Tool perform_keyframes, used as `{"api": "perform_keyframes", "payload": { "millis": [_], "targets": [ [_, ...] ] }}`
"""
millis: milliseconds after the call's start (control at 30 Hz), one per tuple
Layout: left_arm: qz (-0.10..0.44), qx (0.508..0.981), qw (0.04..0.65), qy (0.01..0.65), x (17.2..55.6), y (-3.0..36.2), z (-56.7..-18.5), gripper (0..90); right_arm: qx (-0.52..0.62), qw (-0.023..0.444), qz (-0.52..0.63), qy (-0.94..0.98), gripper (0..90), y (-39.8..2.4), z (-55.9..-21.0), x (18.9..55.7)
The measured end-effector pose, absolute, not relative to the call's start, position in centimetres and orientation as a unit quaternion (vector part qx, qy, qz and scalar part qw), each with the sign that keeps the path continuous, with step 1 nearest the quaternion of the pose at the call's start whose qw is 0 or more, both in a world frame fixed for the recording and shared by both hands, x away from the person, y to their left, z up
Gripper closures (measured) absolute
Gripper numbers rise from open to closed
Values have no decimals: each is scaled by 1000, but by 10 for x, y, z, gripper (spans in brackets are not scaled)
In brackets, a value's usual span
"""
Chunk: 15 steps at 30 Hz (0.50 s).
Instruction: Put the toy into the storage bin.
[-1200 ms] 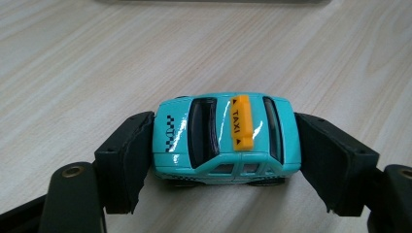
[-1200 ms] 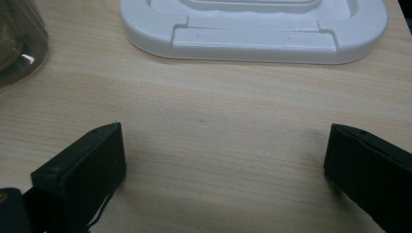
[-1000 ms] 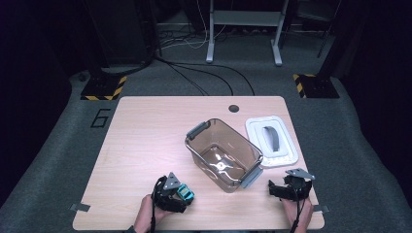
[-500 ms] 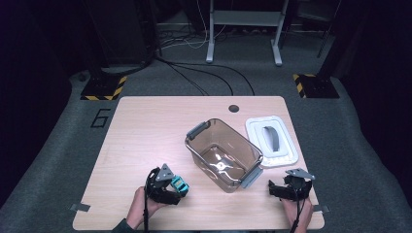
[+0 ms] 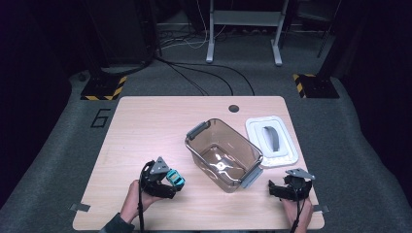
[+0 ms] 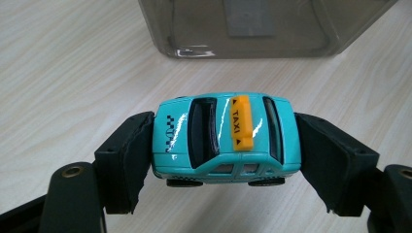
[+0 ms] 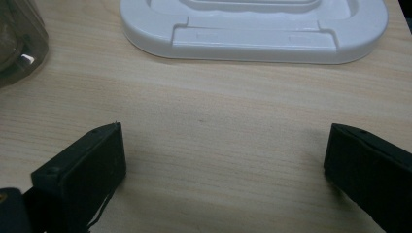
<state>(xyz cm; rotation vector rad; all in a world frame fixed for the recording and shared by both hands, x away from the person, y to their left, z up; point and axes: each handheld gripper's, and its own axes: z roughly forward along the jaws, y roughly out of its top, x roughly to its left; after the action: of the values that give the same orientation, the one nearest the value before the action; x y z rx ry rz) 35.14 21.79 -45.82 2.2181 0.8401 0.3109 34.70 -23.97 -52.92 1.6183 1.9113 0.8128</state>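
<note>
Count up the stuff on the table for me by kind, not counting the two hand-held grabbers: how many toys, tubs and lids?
Toy cars: 1, the teal taxi clamped in the left gripper
Clear tubs: 1, the open container mid-table
Lids: 1, the white lid lying beside the container
Total: 3
</note>
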Motion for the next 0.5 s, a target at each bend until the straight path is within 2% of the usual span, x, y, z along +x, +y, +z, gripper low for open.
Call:
{"api": "perform_keyframes", "payload": {
  "millis": [500],
  "targets": [
    [131, 862, 366, 324, 364, 227, -434, 247, 595, 251, 299, 703, 8, -240, -529, 347]
  ]
}}
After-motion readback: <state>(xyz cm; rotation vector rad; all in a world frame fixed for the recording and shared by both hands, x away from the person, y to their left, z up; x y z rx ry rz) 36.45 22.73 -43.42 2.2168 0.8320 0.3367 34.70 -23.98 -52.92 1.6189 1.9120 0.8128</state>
